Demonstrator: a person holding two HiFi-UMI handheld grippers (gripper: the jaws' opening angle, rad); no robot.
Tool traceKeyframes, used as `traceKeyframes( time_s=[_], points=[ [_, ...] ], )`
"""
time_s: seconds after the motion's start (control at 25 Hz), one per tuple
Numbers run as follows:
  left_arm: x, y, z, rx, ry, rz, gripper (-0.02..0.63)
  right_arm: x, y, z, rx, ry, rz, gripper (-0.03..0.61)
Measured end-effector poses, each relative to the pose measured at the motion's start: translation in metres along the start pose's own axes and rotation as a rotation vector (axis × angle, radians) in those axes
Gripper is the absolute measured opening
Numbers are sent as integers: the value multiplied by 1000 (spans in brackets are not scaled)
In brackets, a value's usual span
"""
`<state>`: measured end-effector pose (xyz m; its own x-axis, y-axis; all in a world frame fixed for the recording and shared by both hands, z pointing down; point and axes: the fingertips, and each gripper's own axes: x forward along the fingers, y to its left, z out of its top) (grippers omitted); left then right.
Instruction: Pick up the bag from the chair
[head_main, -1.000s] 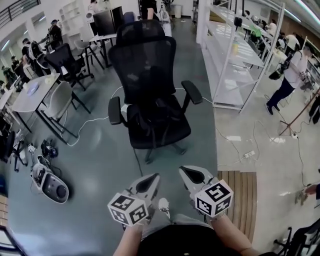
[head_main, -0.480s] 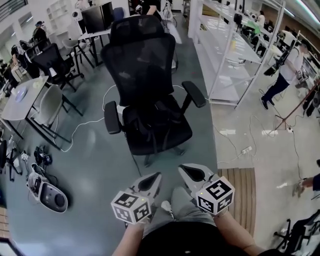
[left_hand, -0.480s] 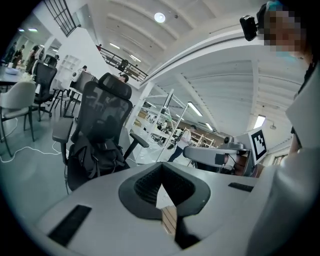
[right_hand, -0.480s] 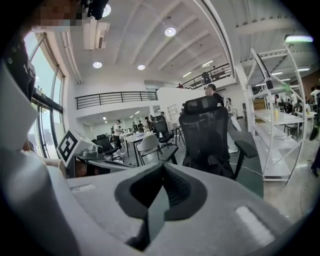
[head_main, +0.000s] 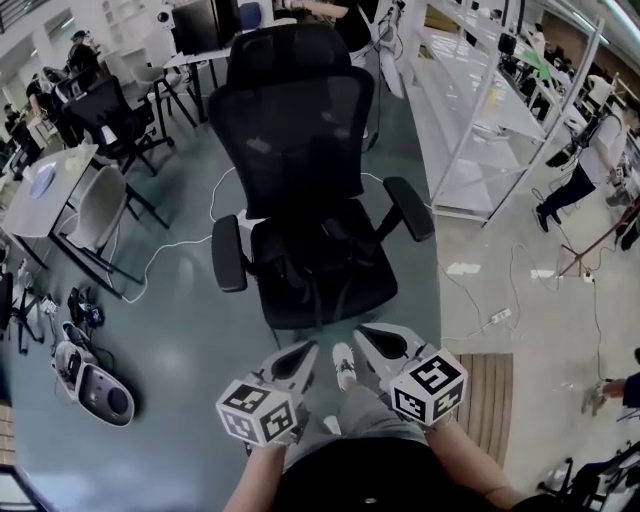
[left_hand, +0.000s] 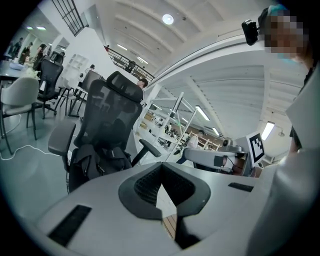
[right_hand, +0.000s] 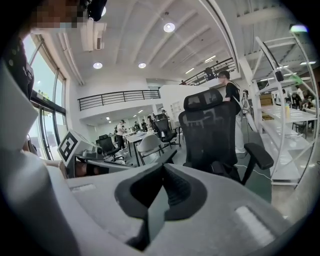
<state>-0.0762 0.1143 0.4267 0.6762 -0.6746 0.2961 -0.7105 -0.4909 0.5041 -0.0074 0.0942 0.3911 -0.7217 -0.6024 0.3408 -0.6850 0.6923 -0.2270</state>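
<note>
A black bag (head_main: 322, 248) lies slumped on the seat of a black mesh office chair (head_main: 290, 130), in the middle of the head view. My left gripper (head_main: 303, 352) and right gripper (head_main: 366, 336) are side by side just short of the seat's front edge, both pointing at the chair. Each is shut with nothing between its jaws. In the left gripper view the bag (left_hand: 94, 161) sits on the chair (left_hand: 107, 107) beyond my closed left gripper (left_hand: 161, 171). The right gripper view has the chair (right_hand: 210, 127) ahead of my closed right gripper (right_hand: 162, 169).
White shelving racks (head_main: 470, 120) stand to the right of the chair. A wooden floor panel (head_main: 492, 392) and loose cables (head_main: 478, 300) lie at the lower right. At the left are a grey chair (head_main: 100, 205), a table (head_main: 40, 195) and a floor device (head_main: 95, 385). People stand at the room's edges.
Both grippers have moved forward together toward the chair, which now looks larger and closer in the head view. Their jaws stay shut.
</note>
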Motion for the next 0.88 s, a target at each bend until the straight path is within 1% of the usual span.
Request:
traceKeyframes(
  time_s=[0.28,0.52,0.68,0.8,0.88],
  points=[
    [72,56,69,8,-34,63,17,67,-78,49,-17,-2,35,-2],
    [125,95,114,6,-53,141,17,113,-139,80,-36,10,89,-2],
    [146,121,131,-21,-72,206,17,137,-170,92,-32,20,115,-2],
    [153,135,136,-43,-79,248,17,151,-182,95,-21,28,136,-2],
    [157,139,136,-56,-76,259,17,157,-186,94,-15,36,150,-2]
  ],
)
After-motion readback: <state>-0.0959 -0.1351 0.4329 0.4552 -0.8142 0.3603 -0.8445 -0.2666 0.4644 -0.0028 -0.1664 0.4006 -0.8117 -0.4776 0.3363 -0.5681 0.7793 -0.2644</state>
